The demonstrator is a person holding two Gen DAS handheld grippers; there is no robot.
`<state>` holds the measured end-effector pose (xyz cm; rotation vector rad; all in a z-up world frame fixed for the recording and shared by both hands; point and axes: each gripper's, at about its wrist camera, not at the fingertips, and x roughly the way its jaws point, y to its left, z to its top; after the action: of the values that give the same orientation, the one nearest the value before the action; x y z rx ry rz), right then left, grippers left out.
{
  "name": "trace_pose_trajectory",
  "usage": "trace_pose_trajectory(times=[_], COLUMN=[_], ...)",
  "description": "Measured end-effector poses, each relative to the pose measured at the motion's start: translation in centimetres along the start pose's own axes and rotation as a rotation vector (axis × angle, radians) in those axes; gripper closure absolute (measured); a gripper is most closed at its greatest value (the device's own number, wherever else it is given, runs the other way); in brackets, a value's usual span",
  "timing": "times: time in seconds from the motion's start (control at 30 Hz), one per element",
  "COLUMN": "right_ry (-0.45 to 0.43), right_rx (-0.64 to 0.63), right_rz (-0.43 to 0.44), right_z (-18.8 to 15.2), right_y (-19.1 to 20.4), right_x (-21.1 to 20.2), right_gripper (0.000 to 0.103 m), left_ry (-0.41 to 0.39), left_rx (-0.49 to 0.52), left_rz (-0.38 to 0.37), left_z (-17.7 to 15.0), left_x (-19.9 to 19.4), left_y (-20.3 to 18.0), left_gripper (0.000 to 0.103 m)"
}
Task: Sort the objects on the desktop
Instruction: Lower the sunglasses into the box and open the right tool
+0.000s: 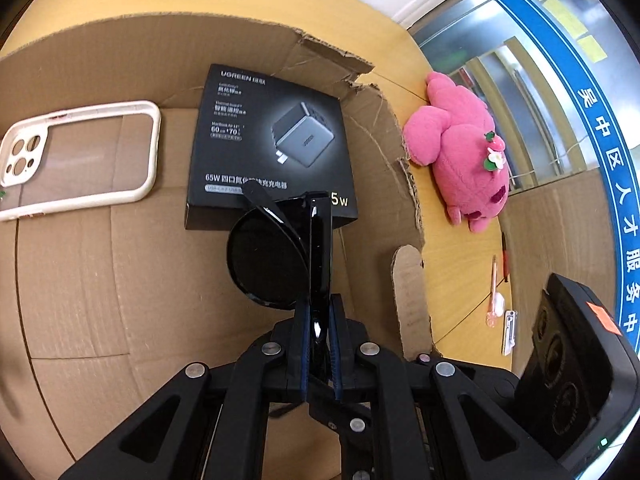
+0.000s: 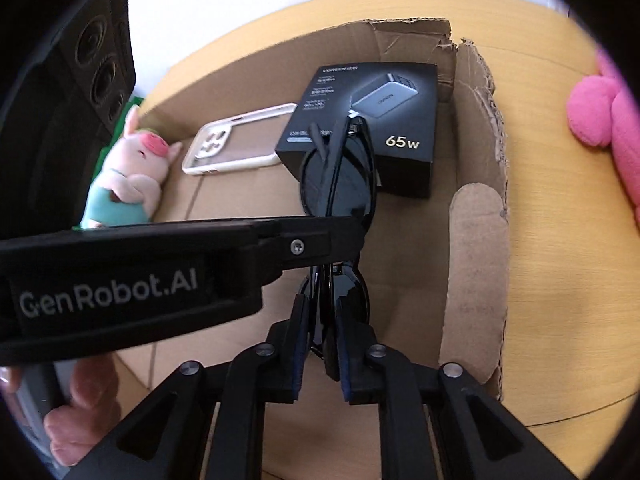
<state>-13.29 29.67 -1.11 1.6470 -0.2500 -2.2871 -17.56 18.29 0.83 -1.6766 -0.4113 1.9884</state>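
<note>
Yellow tabletop [image 1: 460, 276], open cardboard box [image 1: 100, 280] below both tools. Left view alone showed pens [image 1: 496, 280] and whole pink plush [image 1: 464, 148] right of box; right view alone showed pig plush [image 2: 128, 172] at left. Left gripper [image 1: 318, 344] clamped on folded sunglasses [image 1: 288, 256] over box. Right gripper [image 2: 322, 344] straddled same glasses; contact unclear. Charger box [image 1: 272, 140], phone case [image 1: 80, 160] lay ahead.

1. We see black sunglasses [image 1: 276, 256], dark lenses
2. Black charger box [image 1: 272, 136], white print, grey charger picture
3. Cream-rimmed clear phone case [image 1: 80, 156]
4. Plain brown cardboard box [image 1: 100, 280]
5. Pink plush [image 1: 464, 148]; pig plush [image 2: 128, 172] pale pink with teal clothes
</note>
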Motion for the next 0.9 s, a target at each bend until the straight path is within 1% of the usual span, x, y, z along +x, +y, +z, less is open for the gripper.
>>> trace_pose_trajectory(times=[0.07,0.13,0.3,0.33,0.37,0.4,0.43,0.47,0.5,0.57,0.63,0.73,0.8,0.9], right_ry=[-0.009,-0.019,-0.038,-0.039,-0.042,-0.047,-0.056,-0.065,-0.092,-0.136,-0.190,-0.285,-0.337,-0.410], right_rx=[-0.001,0.008,-0.006,-0.009,-0.014,-0.022,-0.035,-0.040,-0.048,-0.065,-0.079,-0.102,-0.093,-0.072], right_rz=[-0.017,-0.020,-0.040,-0.045,-0.053,-0.060,-0.088,-0.127,-0.169,-0.185,-0.189,-0.230,-0.242,-0.255], right_z=[-0.2,-0.3,-1.2,-1.4,-1.7,-2.0,-2.4,-2.8,-3.3,-4.2,-5.3,-7.1,-8.0,-9.5], right_y=[0.3,0.3,1.0,1.1,1.4,1.6,1.9,2.0,2.2,2.5,2.9,3.8,4.4,5.2], right_x=[-0.4,-0.8,-2.0,-2.1,-2.3,-2.5,-2.8,-3.0,-3.6,-4.7,-6.1,-8.2,-9.2,-11.2], right_gripper=[0.087,0.078,0.069,0.067,0.065,0.062,0.054,0.045,0.031,0.031,0.031,0.029,0.026,0.026], left_ry=[0.004,0.008,0.028,0.032,0.032,0.026,0.012,-0.009,-0.033,-0.078,-0.141,-0.257,-0.341,-0.463], left_rx=[-0.003,-0.005,-0.019,-0.019,-0.017,-0.011,-0.004,0.007,0.024,0.059,0.103,0.177,0.215,0.250], left_rz=[-0.002,-0.005,-0.018,-0.027,-0.044,-0.064,-0.082,-0.087,-0.080,-0.050,-0.018,0.035,0.085,0.173], left_z=[-0.1,-0.2,-0.4,-0.5,-0.5,-0.6,-0.8,-1.0,-1.2,-1.6,-2.4,-4.5,-6.3,-9.6], left_x=[0.1,0.3,0.7,0.7,0.5,0.2,-0.3,-1.0,-1.9,-3.6,-6.0,-10.1,-12.9,-16.6], left_y=[0.0,-0.1,0.0,0.0,-0.1,-0.2,-0.4,-0.8,-1.2,-1.9,-2.6,-3.2,-3.3,-2.8], left_gripper=[0.096,0.096,0.095,0.093,0.086,0.075,0.069,0.061,0.054,0.046,0.043,0.036,0.030,0.026])
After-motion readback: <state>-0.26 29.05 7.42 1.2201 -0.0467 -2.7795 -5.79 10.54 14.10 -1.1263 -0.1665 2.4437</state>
